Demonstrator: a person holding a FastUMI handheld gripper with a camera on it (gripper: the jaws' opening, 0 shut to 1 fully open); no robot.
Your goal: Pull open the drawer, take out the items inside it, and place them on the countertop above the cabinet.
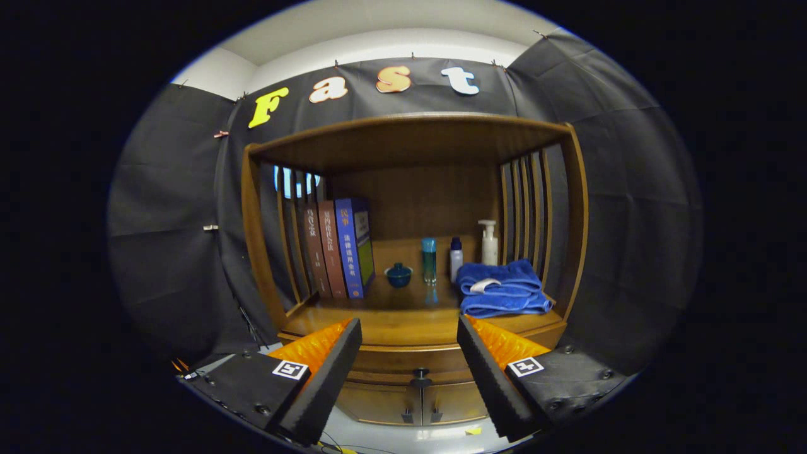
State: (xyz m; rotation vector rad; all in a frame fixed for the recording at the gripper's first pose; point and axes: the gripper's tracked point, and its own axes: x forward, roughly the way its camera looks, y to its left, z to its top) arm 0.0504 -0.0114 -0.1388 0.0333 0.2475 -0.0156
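Observation:
A wooden cabinet (413,353) stands ahead with a countertop (391,321) under an open hutch. Below the countertop's front edge runs a shut drawer with a small dark knob (420,377), seen between my fingers and a short way beyond them. Under it are two small cabinet doors with dark pulls (421,416). My gripper (410,337) is open, fingers spread wide, nothing between them. The drawer's contents are hidden.
On the countertop stand three books (337,249) at the left, a small blue lidded bowl (398,275), a teal bottle (429,260), a small white bottle (456,258), a pump bottle (488,243) and a folded blue towel (501,289) at the right. Slatted hutch sides flank them.

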